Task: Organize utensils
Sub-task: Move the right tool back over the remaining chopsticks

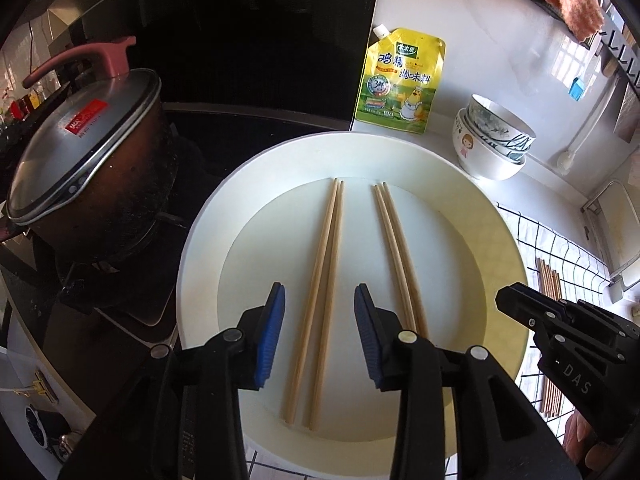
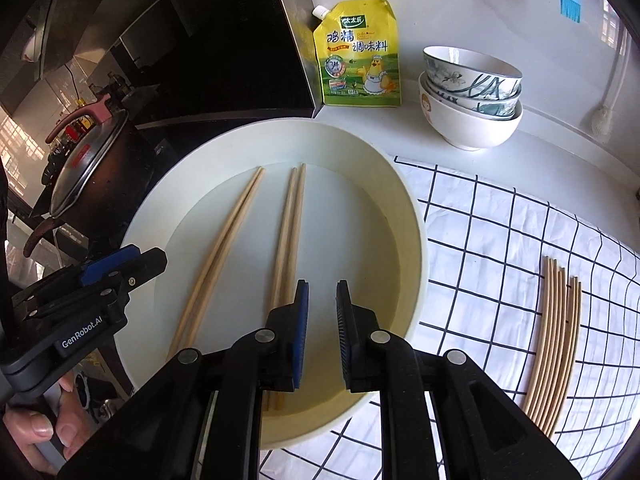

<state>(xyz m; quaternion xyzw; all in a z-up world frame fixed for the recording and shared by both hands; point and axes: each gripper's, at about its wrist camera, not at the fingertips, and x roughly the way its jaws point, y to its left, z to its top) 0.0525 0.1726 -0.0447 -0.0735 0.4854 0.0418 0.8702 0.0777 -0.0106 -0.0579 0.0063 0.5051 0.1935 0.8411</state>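
Two pairs of wooden chopsticks lie side by side in a round white tray (image 1: 208,220) (image 2: 416,216). The left pair (image 1: 316,280) (image 2: 224,256) runs under my left gripper (image 1: 320,292), which hovers open above it, blue pads clear of the wood. The right pair (image 1: 396,256) (image 2: 290,232) lies just left of my right gripper (image 2: 322,286), whose jaws stand a narrow gap apart with nothing between them. Each gripper shows in the other's view: the right one (image 1: 516,300) at the tray's right edge, the left one (image 2: 132,260) at its left edge. Several loose chopsticks (image 2: 556,340) (image 1: 548,280) lie on the checked cloth (image 2: 500,240).
A lidded pot (image 1: 80,160) with a red handle sits on the dark stove left of the tray. Behind the tray stand a yellow seasoning pouch (image 1: 400,84) and a stack of bowls (image 1: 492,140) on the white counter. A person's hand (image 2: 36,428) grips the left gripper's handle.
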